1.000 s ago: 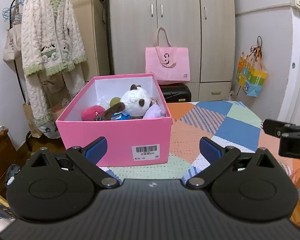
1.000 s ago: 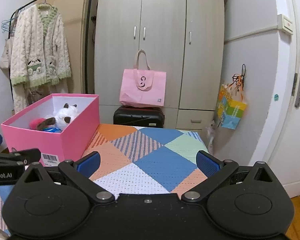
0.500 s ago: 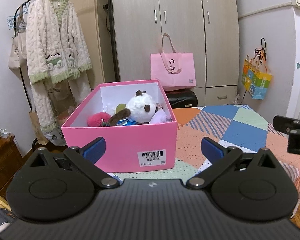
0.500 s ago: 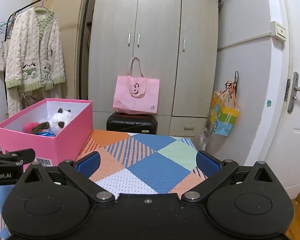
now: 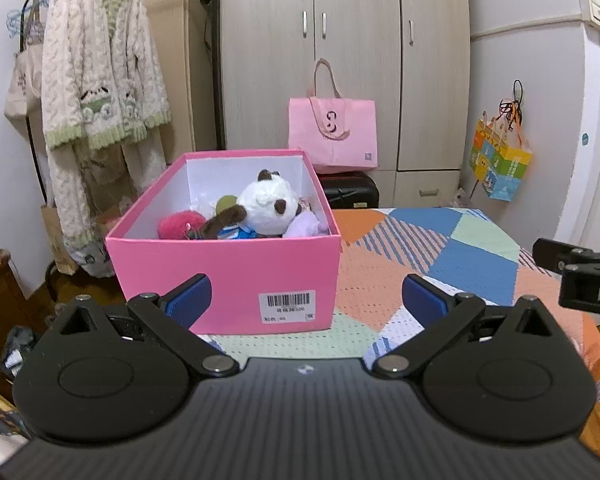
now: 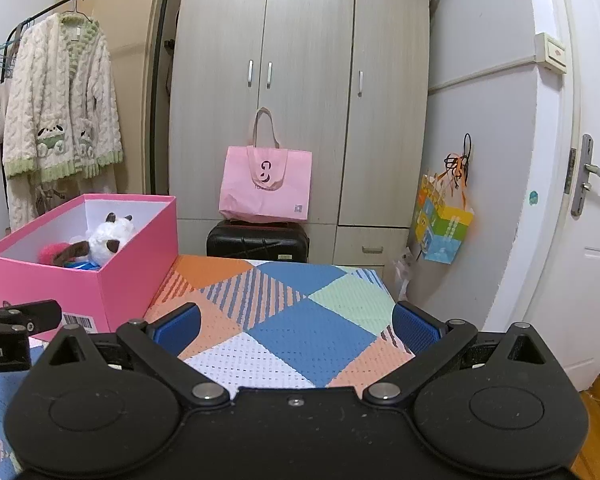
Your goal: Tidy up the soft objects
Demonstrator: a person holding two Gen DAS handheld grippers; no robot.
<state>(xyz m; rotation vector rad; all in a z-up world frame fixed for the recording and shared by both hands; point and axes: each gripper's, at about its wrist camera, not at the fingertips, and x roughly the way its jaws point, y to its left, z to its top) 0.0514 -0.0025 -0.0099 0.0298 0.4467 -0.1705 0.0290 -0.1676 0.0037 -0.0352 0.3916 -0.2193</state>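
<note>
Both grippers are just hanging over the patchwork surface (image 6: 312, 332), jaws spread wide with nothing in them. Left gripper (image 5: 306, 300) faces the pink box (image 5: 224, 276), right gripper (image 6: 296, 328) sits off to its side. The plush toys (image 5: 266, 206) are all piled inside the box, white one on top.

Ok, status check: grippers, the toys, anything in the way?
Left gripper open, empty. Right gripper open, empty. Plush toys sit inside the pink box on the patchwork cover. Nothing between the grippers and the box.
</note>
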